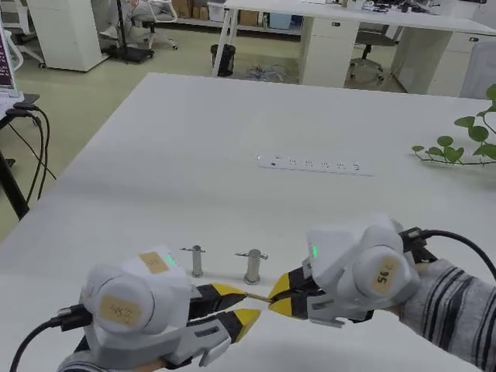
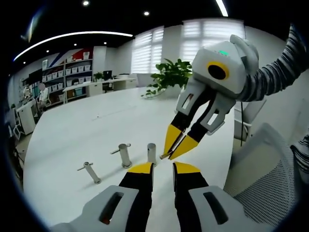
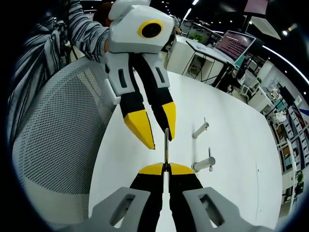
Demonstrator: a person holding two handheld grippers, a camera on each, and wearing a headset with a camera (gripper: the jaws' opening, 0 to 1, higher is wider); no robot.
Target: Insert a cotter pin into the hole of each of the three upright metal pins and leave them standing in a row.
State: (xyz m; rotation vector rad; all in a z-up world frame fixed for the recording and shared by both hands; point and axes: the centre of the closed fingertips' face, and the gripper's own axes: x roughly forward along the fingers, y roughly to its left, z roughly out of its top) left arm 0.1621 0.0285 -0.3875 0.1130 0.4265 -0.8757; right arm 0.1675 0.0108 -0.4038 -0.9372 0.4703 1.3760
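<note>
Head view: your right gripper [image 1: 277, 298] pinches a cotter pin [image 1: 260, 296] low over the table [image 1: 232, 139], facing your left gripper [image 1: 242, 304], whose jaws are spread and hold nothing. Two metal pins [image 1: 197, 261] stand just behind. Left gripper view — a third metal pin [image 2: 151, 153] stands just beyond your jaws. Right gripper view — your jaws are pressed together on the cotter pin, which points at the left gripper.

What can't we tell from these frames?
- Hole in the bare metal pin: too small, left gripper view.
- Legs of the cotter pin: too thin, right gripper view.
- Its gripped end: hidden inside the right gripper jaws, head view.
- Contact with the left gripper jaws: overlap, cannot tell, head view.
</note>
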